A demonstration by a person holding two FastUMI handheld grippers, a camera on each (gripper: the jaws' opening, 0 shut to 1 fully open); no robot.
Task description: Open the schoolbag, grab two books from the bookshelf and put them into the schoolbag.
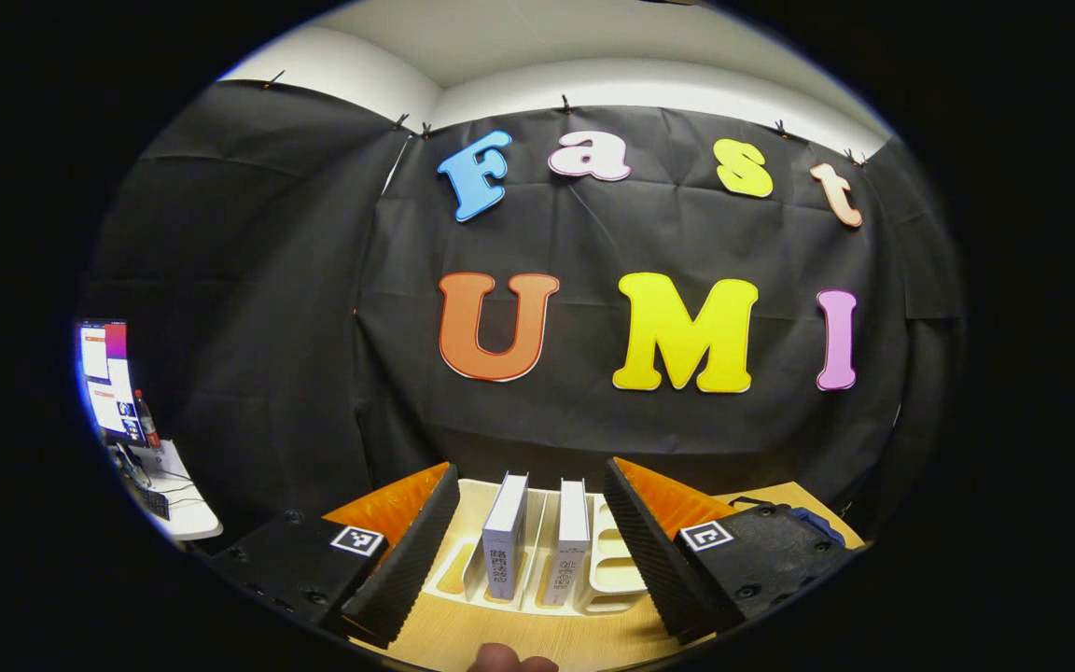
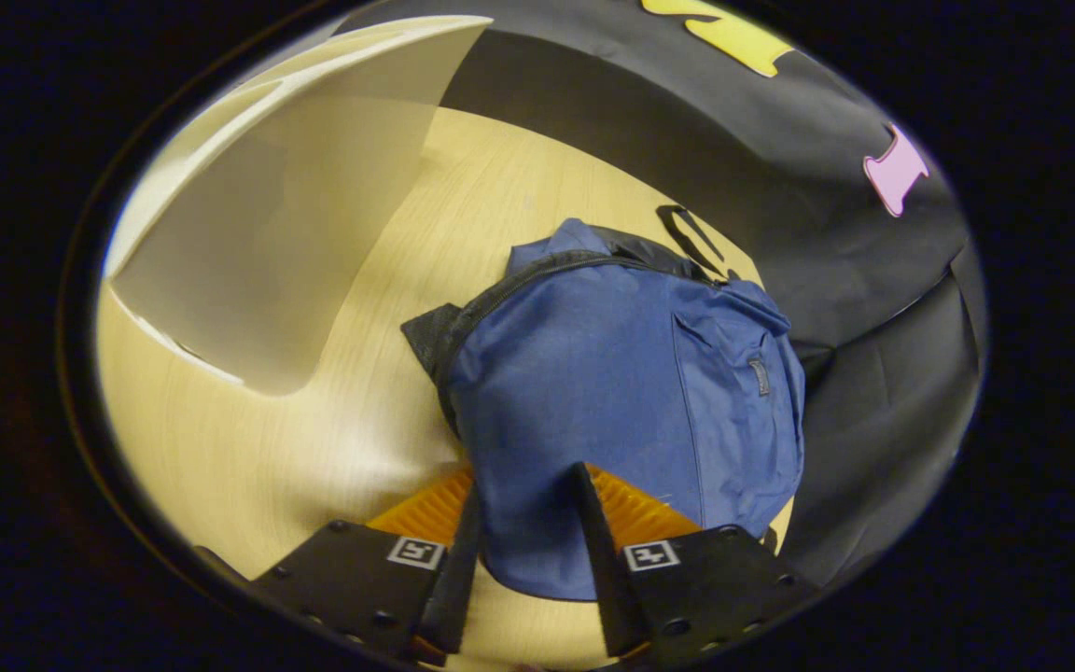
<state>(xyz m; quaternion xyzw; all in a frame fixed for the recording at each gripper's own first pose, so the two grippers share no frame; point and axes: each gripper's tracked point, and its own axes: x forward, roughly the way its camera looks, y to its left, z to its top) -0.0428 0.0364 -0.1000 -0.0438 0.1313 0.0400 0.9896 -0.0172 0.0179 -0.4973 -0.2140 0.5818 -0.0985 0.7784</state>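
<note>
Left claw (image 1: 528,551) open wide and held level, aimed straight at two white books (image 1: 537,546) standing upright in the slots of the white bookshelf (image 1: 607,574) on the wooden bench (image 1: 537,639), probably so the spines fit between the fingers. Right claw (image 2: 526,551) tilted down over the blue schoolbag (image 2: 621,392) lying on the bench beside a white panel (image 2: 267,233), fingers set narrow on either side of its lower edge, zipper apparently closed; firm pinch on the cloth impossible to tell.

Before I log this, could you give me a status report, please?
Left gripper open, facing two books. Right gripper fingers around schoolbag. Zip closed.
</note>
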